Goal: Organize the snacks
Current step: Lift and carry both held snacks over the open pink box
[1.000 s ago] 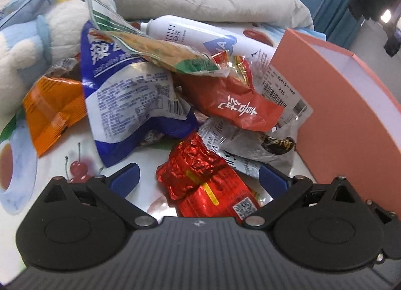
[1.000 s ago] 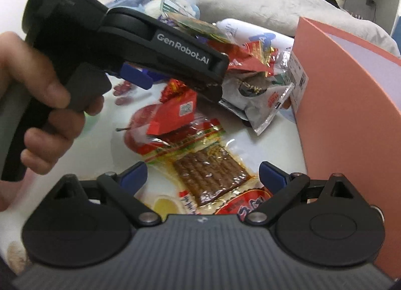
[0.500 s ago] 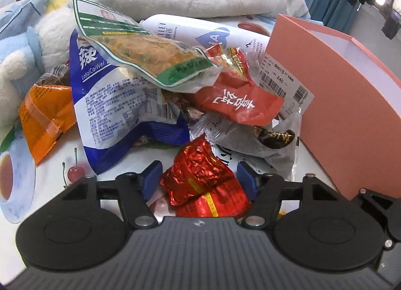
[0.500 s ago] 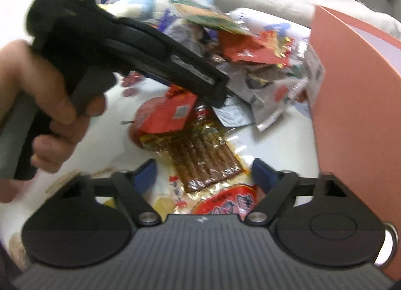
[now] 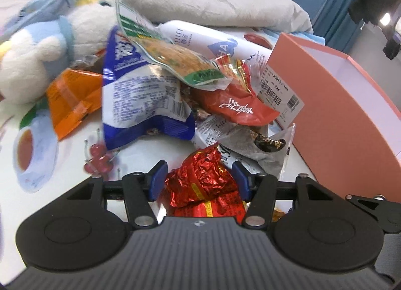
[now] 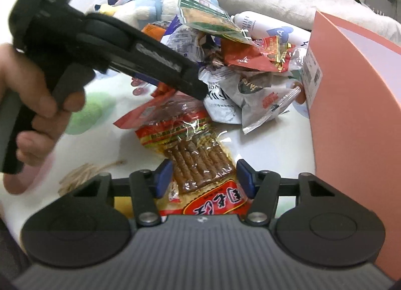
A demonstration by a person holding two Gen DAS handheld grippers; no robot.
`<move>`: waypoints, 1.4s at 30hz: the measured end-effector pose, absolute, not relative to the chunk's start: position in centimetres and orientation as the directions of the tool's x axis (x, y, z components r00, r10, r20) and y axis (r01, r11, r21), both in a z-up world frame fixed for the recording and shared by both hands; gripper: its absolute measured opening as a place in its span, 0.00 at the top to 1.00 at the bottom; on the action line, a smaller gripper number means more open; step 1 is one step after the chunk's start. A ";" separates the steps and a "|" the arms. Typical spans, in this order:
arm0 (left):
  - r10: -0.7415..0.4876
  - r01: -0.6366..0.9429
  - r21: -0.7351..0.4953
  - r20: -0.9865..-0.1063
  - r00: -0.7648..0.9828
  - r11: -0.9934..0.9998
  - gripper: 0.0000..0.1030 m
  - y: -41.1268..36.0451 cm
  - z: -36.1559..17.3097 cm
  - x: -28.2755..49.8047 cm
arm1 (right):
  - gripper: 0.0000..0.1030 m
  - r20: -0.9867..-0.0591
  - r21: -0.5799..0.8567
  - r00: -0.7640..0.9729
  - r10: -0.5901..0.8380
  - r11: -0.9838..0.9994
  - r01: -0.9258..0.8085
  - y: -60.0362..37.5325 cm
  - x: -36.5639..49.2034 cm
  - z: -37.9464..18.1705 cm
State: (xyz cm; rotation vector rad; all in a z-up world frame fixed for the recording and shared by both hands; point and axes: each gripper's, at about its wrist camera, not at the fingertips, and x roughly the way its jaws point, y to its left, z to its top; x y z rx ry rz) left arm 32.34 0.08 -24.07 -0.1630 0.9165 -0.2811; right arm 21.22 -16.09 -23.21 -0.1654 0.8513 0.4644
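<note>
Left gripper (image 5: 199, 181): jaws have just been closing, now pinching the red foil packet (image 5: 200, 184).
Right gripper (image 6: 204, 177): jaws have just been closing around the clear packet of brown sticks (image 6: 198, 162); firm grip uncertain.
Snack pile (image 5: 160, 89): unsorted on the tabletop (image 5: 62, 159).
Pink box (image 5: 345, 104): beside the pile; inside hidden.
Progress: early, most left.

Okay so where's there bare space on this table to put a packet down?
Bare tablecloth lies between the clear pack of brown sticks and the pink box. Another patch, in the left wrist view, lies in front of the orange packet and the blue-and-white bag. Behind them the pile is crowded.
</note>
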 end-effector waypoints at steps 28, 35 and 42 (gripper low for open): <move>-0.239 0.048 -0.283 -0.694 0.679 0.958 0.39 1.4 -14.0 22.3 | 0.44 -0.663 0.000 0.698 0.270 0.933 -0.361 -18.3 15.9 -14.7; -0.238 0.094 -0.254 -0.628 0.741 0.963 0.39 -0.1 -8.0 23.7 | 0.44 -0.570 -0.033 0.785 0.243 0.948 -0.318 -19.2 17.0 -10.0; -0.278 0.166 -0.244 -0.559 0.781 0.955 0.39 -2.7 -2.5 25.9 | 0.44 -0.488 -0.057 0.854 0.182 0.969 -0.239 -22.1 18.8 -6.5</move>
